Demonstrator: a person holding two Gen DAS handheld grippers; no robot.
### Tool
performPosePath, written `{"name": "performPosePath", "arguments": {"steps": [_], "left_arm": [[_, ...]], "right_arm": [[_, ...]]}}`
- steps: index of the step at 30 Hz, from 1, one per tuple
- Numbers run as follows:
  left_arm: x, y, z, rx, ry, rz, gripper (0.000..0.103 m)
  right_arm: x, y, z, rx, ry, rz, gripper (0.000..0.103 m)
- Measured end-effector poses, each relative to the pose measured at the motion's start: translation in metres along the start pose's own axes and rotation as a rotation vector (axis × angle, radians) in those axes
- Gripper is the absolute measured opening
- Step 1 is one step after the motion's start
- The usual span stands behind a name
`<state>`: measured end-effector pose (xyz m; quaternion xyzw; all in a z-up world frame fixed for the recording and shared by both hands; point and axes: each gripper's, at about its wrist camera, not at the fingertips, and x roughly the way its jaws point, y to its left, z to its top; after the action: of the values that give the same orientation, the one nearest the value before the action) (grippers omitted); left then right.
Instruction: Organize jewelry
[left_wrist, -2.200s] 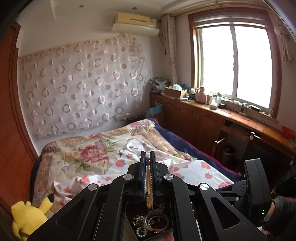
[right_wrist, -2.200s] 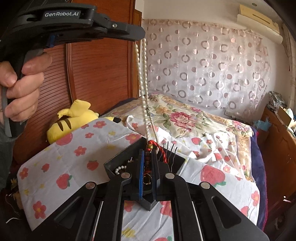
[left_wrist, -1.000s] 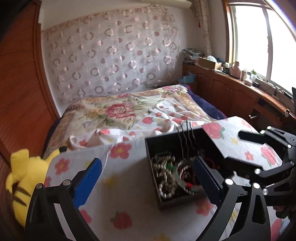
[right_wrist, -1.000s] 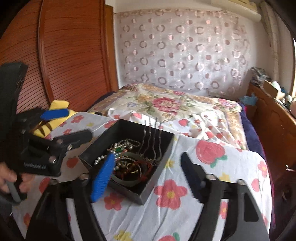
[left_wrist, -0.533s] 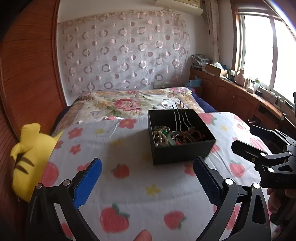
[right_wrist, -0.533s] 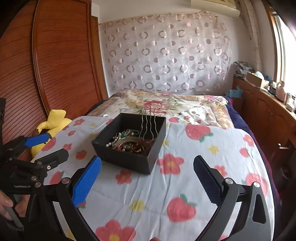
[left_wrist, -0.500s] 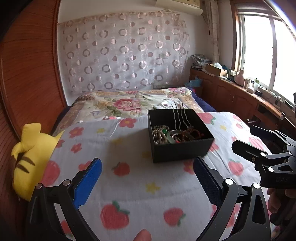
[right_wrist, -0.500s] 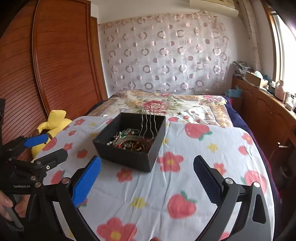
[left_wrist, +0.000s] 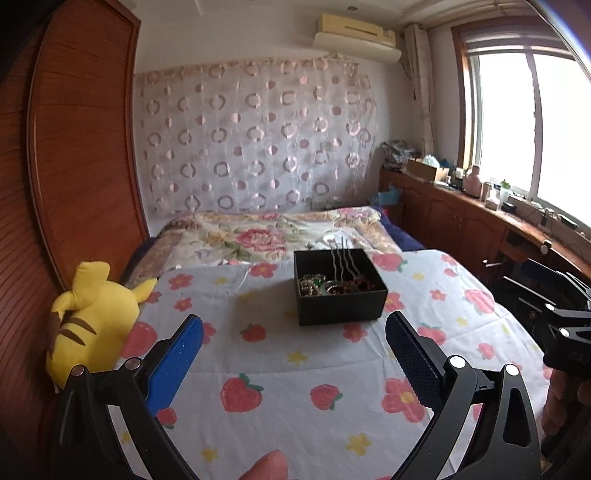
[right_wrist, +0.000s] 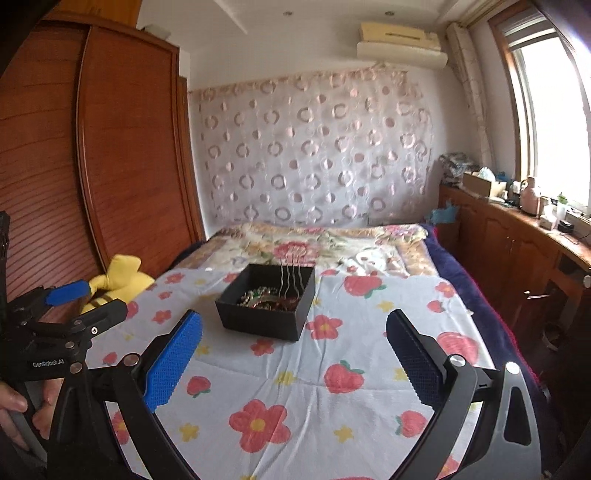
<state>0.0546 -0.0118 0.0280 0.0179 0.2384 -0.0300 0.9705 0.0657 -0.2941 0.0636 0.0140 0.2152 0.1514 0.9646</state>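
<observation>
A black open box (left_wrist: 341, 303) stands on the strawberry-print sheet (left_wrist: 288, 369). It holds pearl strands, bangles and several wavy metal hairpins that stick up from its far side. It also shows in the right wrist view (right_wrist: 266, 317). My left gripper (left_wrist: 293, 328) is open and empty, well back from the box. My right gripper (right_wrist: 293, 326) is open and empty, also back from the box. The left gripper shows at the left of the right wrist view (right_wrist: 86, 302); the right gripper shows at the right edge of the left wrist view (left_wrist: 546, 291).
A yellow plush toy (left_wrist: 92, 317) lies at the bed's left edge against a wooden wardrobe (right_wrist: 110, 166). A flowered quilt (left_wrist: 266, 236) covers the far half of the bed. A wooden counter with clutter (left_wrist: 480, 206) runs under the window on the right.
The left gripper held a pearl necklace over the box, then opened; the pearls now lie in the box. The right gripper opened too. Both pulled back and up from the box.
</observation>
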Motion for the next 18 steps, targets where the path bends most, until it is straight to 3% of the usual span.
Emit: {"name": "performPosePath", "arguments": {"steps": [7, 18], "left_arm": [[-0.022, -0.003, 0.000, 0.002, -0.031, -0.010, 0.095], [-0.023, -0.002, -0.003, -0.005, -0.038, -0.009, 0.095]], "right_arm": [[-0.017, -0.003, 0.001, 0.005, -0.031, -0.007, 0.101], [-0.021, -0.001, -0.001, 0.005, -0.031, 0.000, 0.101]]}}
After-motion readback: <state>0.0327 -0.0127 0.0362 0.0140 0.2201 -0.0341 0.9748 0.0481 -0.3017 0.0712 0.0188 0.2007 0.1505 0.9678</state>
